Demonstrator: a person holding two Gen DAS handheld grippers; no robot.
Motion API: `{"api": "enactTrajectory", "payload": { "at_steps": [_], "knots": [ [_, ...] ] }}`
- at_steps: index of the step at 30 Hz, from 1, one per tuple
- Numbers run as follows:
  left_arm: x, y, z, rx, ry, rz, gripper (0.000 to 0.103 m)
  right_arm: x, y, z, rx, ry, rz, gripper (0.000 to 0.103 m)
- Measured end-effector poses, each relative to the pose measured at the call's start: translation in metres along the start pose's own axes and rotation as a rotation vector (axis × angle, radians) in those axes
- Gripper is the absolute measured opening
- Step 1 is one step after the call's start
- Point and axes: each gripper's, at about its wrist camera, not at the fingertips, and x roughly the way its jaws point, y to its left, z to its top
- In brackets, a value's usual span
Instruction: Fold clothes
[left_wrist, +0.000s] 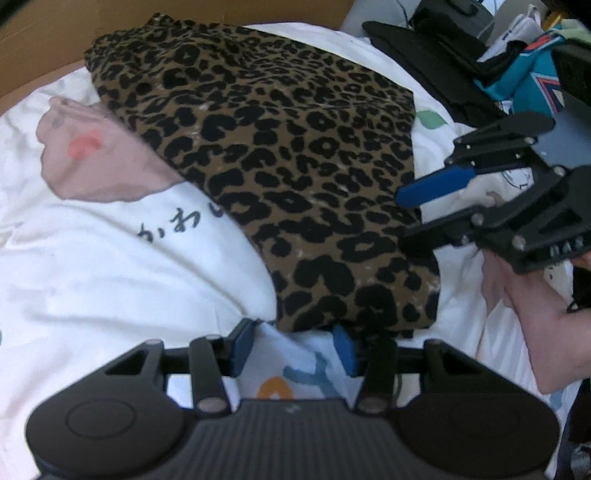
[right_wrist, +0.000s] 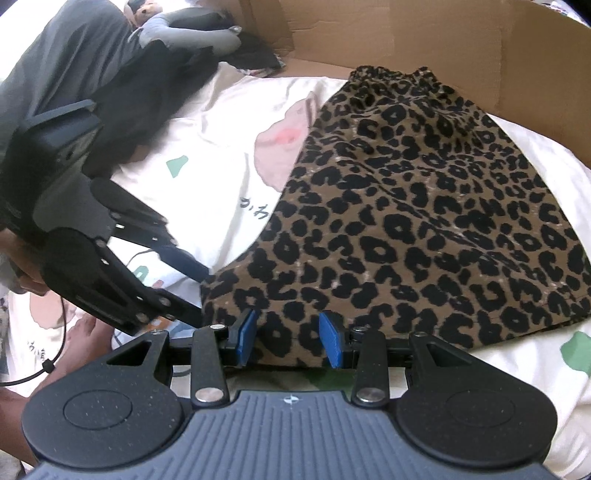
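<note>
Leopard-print garment (left_wrist: 280, 155), soft and folded, lies on smooth white bedding (left_wrist: 92, 266).

Little can be read here. On the white printed bedcover (left_wrist: 110, 258), dark handwritten Japanese hiragana runs just at the edge of the leopard-print garment (left_wrist: 295, 166): "かわ" is clear, and a third stroke (perhaps "い") is cut off by the cloth. In the right wrist view the same characters (right_wrist: 255, 206) show at about nine o'clock from the garment, too blurred to read beyond "わ". Large painted letters in orange and blue (left_wrist: 295, 380) lie on the cover between the left gripper's fingers, something like "o" and "Y", half hidden. Raised characters on the right gripper's body (left_wrist: 565, 249) are too blurred to make out.
</note>
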Motion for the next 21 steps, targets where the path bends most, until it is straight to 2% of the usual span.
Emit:
{"api": "enactTrajectory", "payload": {
  "at_steps": [4, 7, 13, 21],
  "knots": [
    [0.000, 0.003, 0.002, -0.027, -0.011, -0.013, 0.048, -0.002, 0.003, 0.000, -0.008, -0.018, 0.014, 0.045],
    [-0.002, 0.008, 0.003, -0.077, -0.018, -0.038, 0.031, -0.005, 0.002, -0.003, -0.011, -0.019, 0.019, 0.045],
    [-0.011, 0.020, 0.008, -0.228, -0.073, -0.096, 0.030, -0.012, -0.001, -0.008, -0.020, -0.036, 0.021, 0.045],
    [-0.014, 0.023, 0.019, -0.294, -0.117, -0.122, 0.030, -0.014, 0.004, -0.010, -0.040, -0.042, 0.042, 0.045]
  ]
}}
